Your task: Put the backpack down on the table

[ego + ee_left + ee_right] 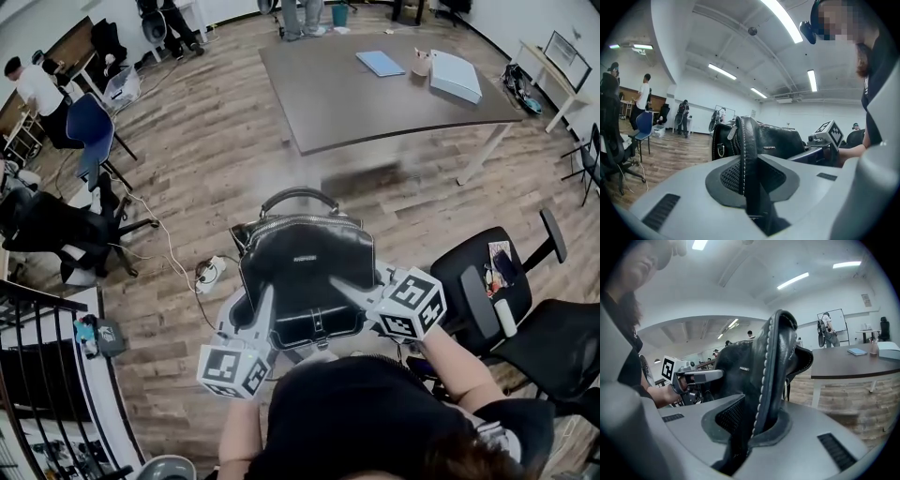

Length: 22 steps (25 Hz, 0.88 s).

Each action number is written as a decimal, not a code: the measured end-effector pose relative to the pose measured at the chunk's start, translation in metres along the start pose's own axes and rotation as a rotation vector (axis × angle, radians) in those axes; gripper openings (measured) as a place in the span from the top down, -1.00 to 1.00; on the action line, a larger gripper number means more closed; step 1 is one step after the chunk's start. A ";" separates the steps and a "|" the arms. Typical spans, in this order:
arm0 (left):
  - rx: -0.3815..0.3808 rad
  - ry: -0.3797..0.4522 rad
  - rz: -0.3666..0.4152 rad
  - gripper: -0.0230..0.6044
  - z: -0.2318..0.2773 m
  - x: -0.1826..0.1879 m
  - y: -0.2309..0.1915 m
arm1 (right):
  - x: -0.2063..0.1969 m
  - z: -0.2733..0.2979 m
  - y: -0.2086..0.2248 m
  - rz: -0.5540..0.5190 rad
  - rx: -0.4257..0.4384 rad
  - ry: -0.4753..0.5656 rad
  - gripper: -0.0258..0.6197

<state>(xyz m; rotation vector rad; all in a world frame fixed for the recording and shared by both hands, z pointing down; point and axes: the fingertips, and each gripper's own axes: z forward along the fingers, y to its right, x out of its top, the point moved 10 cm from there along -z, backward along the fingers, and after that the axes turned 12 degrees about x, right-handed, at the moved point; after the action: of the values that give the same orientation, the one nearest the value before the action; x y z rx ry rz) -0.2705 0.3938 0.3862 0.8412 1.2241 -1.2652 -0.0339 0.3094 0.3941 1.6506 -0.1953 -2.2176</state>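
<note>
The left gripper (pixel 266 298) is nearly closed, pinching a stitched black strap (pixel 746 140) on the left of the one backpack (pixel 305 253). The bag hangs over the floor near the person, well short of the one table (pixel 328 103) farther off. The right gripper (pixel 345 287) is likewise clamped on what seems a second strap (pixel 771 366). The bag looks like soft, smooth leather, fairly heavy and likely to sag, so the two straps or the single top handle (pixel 300 195) seem the soundest holds.

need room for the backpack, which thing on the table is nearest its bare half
The blue notebook: it lies furthest left on the table in the head view; the cup and white box sit to its right.
</note>
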 end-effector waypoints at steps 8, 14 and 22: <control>0.001 -0.011 0.000 0.67 0.016 -0.001 -0.039 | 0.009 0.037 0.013 0.051 -0.003 -0.016 0.77; 0.034 -0.003 -0.005 0.67 0.036 0.006 -0.046 | 0.021 0.046 0.037 0.036 0.010 -0.026 0.77; 0.053 0.016 0.025 0.67 0.105 0.030 -0.015 | 0.046 0.012 0.103 0.014 0.018 -0.002 0.78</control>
<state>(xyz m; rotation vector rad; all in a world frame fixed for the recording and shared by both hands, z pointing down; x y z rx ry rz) -0.2676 0.2833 0.3808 0.9043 1.1940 -1.2781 -0.0353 0.1955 0.3900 1.6510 -0.2270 -2.2134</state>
